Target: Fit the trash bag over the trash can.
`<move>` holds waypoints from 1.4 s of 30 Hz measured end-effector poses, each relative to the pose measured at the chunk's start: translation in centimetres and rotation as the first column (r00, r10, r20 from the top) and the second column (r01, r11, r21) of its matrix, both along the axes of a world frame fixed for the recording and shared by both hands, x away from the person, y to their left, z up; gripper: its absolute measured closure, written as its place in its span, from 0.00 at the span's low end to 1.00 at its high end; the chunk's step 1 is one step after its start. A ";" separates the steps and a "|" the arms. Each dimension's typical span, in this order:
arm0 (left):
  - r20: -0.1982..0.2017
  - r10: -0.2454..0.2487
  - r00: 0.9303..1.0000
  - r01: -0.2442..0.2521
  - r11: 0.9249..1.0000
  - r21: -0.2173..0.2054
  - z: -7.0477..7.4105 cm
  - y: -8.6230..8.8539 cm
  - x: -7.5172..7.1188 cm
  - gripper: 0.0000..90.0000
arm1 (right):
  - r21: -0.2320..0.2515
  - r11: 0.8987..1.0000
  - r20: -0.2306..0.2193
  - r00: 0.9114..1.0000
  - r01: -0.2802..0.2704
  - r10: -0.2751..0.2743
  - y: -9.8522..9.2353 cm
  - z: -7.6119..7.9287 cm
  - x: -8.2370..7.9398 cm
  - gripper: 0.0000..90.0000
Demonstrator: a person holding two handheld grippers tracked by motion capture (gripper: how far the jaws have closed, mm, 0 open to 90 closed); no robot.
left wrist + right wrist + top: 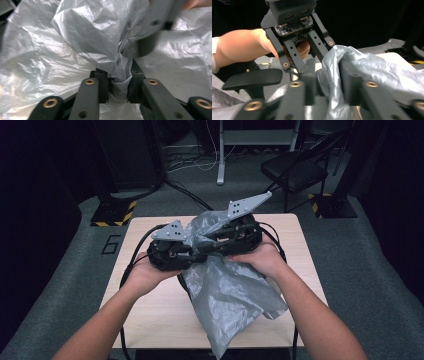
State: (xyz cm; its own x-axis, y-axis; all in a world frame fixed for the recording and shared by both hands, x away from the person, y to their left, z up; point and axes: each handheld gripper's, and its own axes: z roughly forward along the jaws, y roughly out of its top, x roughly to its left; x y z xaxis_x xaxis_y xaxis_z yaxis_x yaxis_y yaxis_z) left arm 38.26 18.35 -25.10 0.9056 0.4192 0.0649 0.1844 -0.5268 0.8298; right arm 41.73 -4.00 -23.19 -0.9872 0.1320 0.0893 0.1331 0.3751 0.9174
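At frame centre above the desk [150, 310], the left claw [119, 86] pinches the grey plastic bag [230, 295]; the right claw [327, 86] stands spread around a fold, mid-handover. Next, regrip elsewhere to open it.

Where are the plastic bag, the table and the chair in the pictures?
bag [235, 302], high view, on its hanging lower part.
table [150, 307], high view, on bare wood at the left.
chair [295, 170], high view, on its black seat.
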 end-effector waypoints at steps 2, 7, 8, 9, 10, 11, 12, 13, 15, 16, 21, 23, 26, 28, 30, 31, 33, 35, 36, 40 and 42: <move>0.015 0.025 1.000 -0.025 1.000 -0.004 0.3 0.5 0.1 0.89 | 0.006 0.999 0.049 0.997 0.054 -0.054 -0.6 0.6 -0.5 0.58; 0.027 0.060 0.998 -0.060 0.998 0.008 1.1 1.3 0.2 0.90 | 0.041 0.994 0.072 0.992 0.105 -0.108 -2.4 1.4 -0.9 0.52; 0.032 0.068 0.997 -0.069 0.998 0.015 1.3 1.4 0.3 0.91 | 0.042 0.992 0.069 0.990 0.120 -0.123 -3.3 1.7 -1.1 0.52; 0.035 0.078 0.996 -0.078 0.997 0.017 1.4 1.6 0.3 0.91 | 0.036 0.991 0.070 0.989 0.126 -0.128 -3.7 1.8 -1.3 0.52; 0.046 0.099 0.994 -0.100 0.995 0.020 1.6 1.9 0.3 0.91 | 0.030 0.991 0.077 0.988 0.129 -0.130 -4.1 1.8 -1.5 0.51; 0.045 0.113 0.993 -0.114 0.993 0.020 1.6 2.1 0.4 0.91 | 0.023 0.991 0.081 0.988 0.131 -0.132 -4.5 1.9 -1.7 0.51; 0.045 0.113 0.993 -0.114 0.993 0.020 1.6 2.1 0.4 0.91 | 0.023 0.991 0.081 0.988 0.131 -0.132 -4.5 1.9 -1.7 0.51; 0.053 0.134 0.990 -0.135 0.990 0.028 1.6 2.6 0.6 0.91 | 0.001 0.991 0.081 0.988 0.135 -0.135 -5.1 1.8 -2.2 0.51; 0.052 0.146 0.988 -0.147 0.989 0.028 1.6 2.8 0.7 0.91 | -0.016 0.989 0.090 0.986 0.144 -0.143 -5.6 1.7 -2.7 0.51; 0.050 0.162 0.986 -0.163 0.986 0.038 1.5 3.2 0.8 0.91 | -0.017 0.989 0.090 0.985 0.148 -0.146 -5.9 1.7 -2.8 0.51; 0.035 0.186 0.982 -0.187 0.982 0.040 1.4 3.9 1.2 0.91 | -0.014 0.989 0.093 0.985 0.146 -0.144 -6.7 1.6 -3.6 0.51; 0.027 0.187 0.982 -0.188 0.981 0.046 1.4 4.1 1.3 0.91 | -0.011 0.992 0.088 0.988 0.125 -0.123 -6.8 1.5 -4.1 0.50; 0.023 0.183 0.983 -0.184 0.981 0.059 1.3 4.4 1.2 0.91 | -0.022 0.993 0.088 0.990 0.115 -0.112 -6.6 1.1 -4.5 0.50; 0.024 0.182 0.983 -0.183 0.981 0.064 1.3 4.5 1.1 0.92 | -0.026 0.993 0.081 0.991 0.111 -0.109 -6.4 0.8 -4.7 0.50; 0.024 0.183 0.983 -0.184 0.981 0.064 1.4 4.6 1.0 0.92 | -0.033 0.993 0.079 0.991 0.111 -0.108 -6.3 0.7 -4.7 0.50; 0.026 0.182 0.983 -0.183 0.981 0.064 1.4 4.7 1.0 0.92 | -0.048 0.993 0.075 0.991 0.112 -0.108 -6.1 0.4 -4.7 0.50; 0.028 0.186 0.982 -0.187 0.980 0.071 1.6 4.8 1.0 0.92 | -0.067 0.991 0.065 0.992 0.115 -0.110 -5.9 0.0 -4.4 0.49; 0.032 0.193 0.981 -0.195 0.979 0.067 1.7 5.1 1.0 0.92 | -0.073 0.991 0.031 0.994 0.109 -0.107 -5.7 -0.5 -4.1 0.48; 0.032 0.193 0.981 -0.195 0.979 0.067 1.7 5.1 1.0 0.92 | -0.073 0.991 0.031 0.994 0.109 -0.107 -5.7 -0.5 -4.1 0.48; 0.034 0.210 0.977 -0.212 0.976 0.058 1.9 5.8 0.9 0.92 | -0.066 0.993 0.023 0.995 0.094 -0.092 -5.5 -0.9 -4.3 0.48; 0.035 0.225 0.974 -0.227 0.972 0.054 2.0 6.3 0.9 0.92 | -0.060 0.995 0.029 0.997 0.076 -0.075 -5.3 -0.8 -4.7 0.46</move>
State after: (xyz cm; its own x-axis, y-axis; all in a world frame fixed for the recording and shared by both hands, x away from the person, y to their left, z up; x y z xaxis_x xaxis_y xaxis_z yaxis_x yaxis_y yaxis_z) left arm 39.14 24.68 -23.07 0.7852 0.6076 0.1195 0.2805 -0.5211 0.8061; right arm 37.06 -9.25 -23.97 -0.9762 0.2107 0.0520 0.1386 0.4207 0.8965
